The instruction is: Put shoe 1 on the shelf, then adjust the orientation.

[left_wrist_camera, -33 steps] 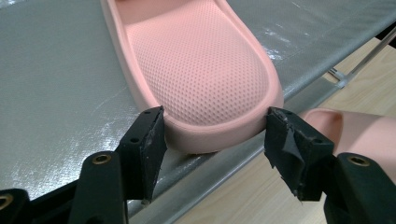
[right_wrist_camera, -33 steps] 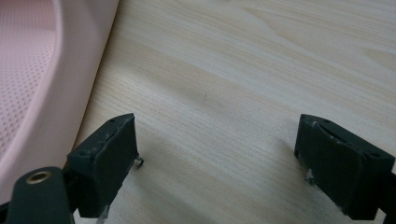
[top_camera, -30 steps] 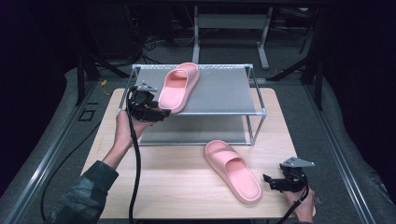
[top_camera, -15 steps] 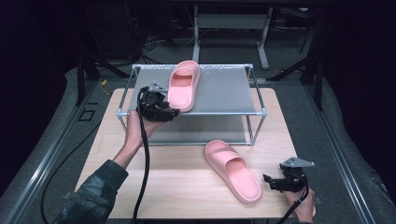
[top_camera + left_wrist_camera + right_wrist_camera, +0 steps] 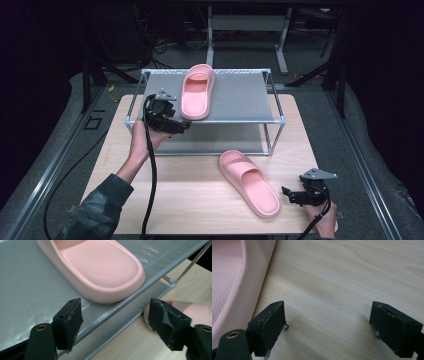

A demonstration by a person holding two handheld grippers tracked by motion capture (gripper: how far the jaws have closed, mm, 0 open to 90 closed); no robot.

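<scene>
Two pink slide sandals are in play. One slide on the rack (image 5: 197, 90) lies on the grey top shelf of a metal-framed shoe rack (image 5: 240, 97) that stands toward the far edge of the wooden counter (image 5: 190, 195), its heel end just at the shelf's near edge. The left tool (image 5: 184, 125) hovers at that near edge, just beside the heel; its jaws have just been opening and stand spread with nothing between them (the left gripper view shows the pads (image 5: 71, 317) clear of the sandal). The other slide (image 5: 248, 182) lies flat on the counter in front of the rack, angled toward the near right corner. The right tool (image 5: 285, 192) sits just beside its heel, released, jaws wide over bare wood.
</scene>
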